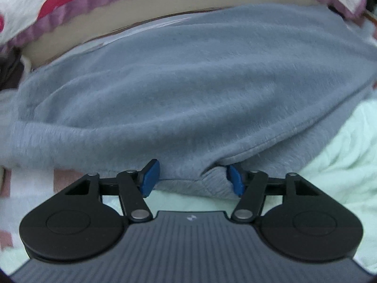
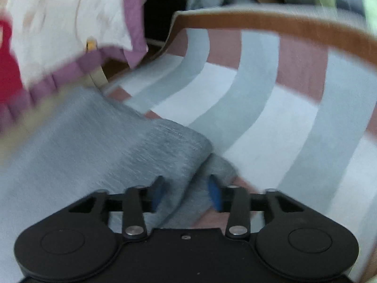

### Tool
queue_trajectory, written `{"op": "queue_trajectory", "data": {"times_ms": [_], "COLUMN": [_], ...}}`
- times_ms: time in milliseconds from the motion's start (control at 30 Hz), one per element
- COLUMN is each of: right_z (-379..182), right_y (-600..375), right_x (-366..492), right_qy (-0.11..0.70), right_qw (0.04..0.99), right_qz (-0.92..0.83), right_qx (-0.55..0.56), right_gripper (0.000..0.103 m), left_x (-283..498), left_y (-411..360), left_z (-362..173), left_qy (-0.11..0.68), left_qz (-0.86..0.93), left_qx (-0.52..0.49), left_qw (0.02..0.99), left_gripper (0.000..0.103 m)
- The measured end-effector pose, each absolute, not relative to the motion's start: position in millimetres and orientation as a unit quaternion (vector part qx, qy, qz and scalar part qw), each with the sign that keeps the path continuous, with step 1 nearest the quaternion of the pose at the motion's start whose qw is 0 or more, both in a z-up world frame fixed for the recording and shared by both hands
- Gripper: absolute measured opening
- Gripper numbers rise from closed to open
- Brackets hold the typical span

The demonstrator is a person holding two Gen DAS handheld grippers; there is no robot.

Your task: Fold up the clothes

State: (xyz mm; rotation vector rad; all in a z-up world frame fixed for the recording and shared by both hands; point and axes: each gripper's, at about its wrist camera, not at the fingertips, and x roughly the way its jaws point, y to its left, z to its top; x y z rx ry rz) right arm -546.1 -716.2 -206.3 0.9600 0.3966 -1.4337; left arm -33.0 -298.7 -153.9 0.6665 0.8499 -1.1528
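Observation:
A grey-blue fleece garment (image 1: pixel 188 89) lies spread across the bed and fills most of the left wrist view. My left gripper (image 1: pixel 192 179) stands open at its near hem, and a small fold of that hem sits loosely between the blue pads (image 1: pixel 149 176). In the blurred right wrist view the same garment (image 2: pixel 82 146) lies at the left, ending in a folded corner. My right gripper (image 2: pixel 188 194) is open over that corner, cloth lying between the pads (image 2: pixel 214 193) without being pinched.
A white quilt with red print and purple trim (image 1: pixel 70 7) lies bunched beyond the garment. The garment rests on a pale green sheet (image 1: pixel 341 153) and a pink, grey and white striped cover (image 2: pixel 259 94) with a brown border (image 2: pixel 282 23).

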Motion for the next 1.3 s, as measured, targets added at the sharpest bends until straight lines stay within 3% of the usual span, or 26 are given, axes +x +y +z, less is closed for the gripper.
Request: {"op": "queue_trajectory", "data": {"times_ms": [100,133,167,233,533,633,667,700,767,900,967,1033,1067,1100,1300], "right_z": [-215,-214,-211,-201,-207,-203,-203,-203,-203,-209,-212,-216,-218,-219,-196], "right_y": [-718,-720,-723,-723,-716,-714,-713,-711,-706,-694,-700,-707,-710,-713,-707], "right_x": [-563,-560,-554,-551,-541,-548,-550,-550,-552,-556,-552,-546,-543,-543,-553], "right_qy": [0.104,0.12,0.156,0.183,0.265,0.235,0.223,0.212,0.187,0.122,0.113,0.112,0.112,0.107,0.045], "right_qw": [0.631,0.636,0.646,0.658,0.627,0.604,0.597,0.591,0.577,0.585,0.602,0.617,0.624,0.627,0.666], "right_qz": [-0.615,-0.616,-0.614,-0.612,-0.634,-0.649,-0.651,-0.651,-0.653,-0.642,-0.632,-0.624,-0.619,-0.617,-0.6], "right_qx": [0.462,0.449,0.426,0.399,0.367,0.398,0.413,0.427,0.454,0.48,0.474,0.467,0.463,0.463,0.442], "right_gripper": [0.055,0.047,0.005,0.002,0.001,0.015,0.026,0.046,0.066,0.077,0.076,0.053,0.023,0.011,0.008], "left_x": [-34,-35,-38,-40,-44,-43,-42,-39,-31,-23,-23,-22,-20,-18,-10], "left_y": [-298,-297,-296,-294,-291,-287,-286,-285,-282,-276,-273,-268,-266,-263,-270], "left_z": [-153,-152,-152,-149,-151,-149,-148,-147,-144,-144,-147,-147,-146,-146,-154], "left_qy": [0.38,0.376,0.371,0.359,0.351,0.35,0.354,0.36,0.376,0.412,0.424,0.438,0.446,0.456,0.487], "left_qz": [-0.52,-0.521,-0.524,-0.529,-0.521,-0.513,-0.51,-0.507,-0.501,-0.492,-0.486,-0.48,-0.477,-0.475,-0.491], "left_qx": [0.302,0.305,0.308,0.311,0.331,0.33,0.326,0.316,0.292,0.26,0.255,0.242,0.231,0.218,0.159], "left_qw": [0.703,0.703,0.702,0.703,0.704,0.711,0.713,0.717,0.723,0.721,0.72,0.72,0.721,0.721,0.704], "left_gripper": [0.06,0.057,0.053,0.04,0.05,0.055,0.056,0.058,0.059,0.061,0.062,0.062,0.062,0.062,0.063]}}
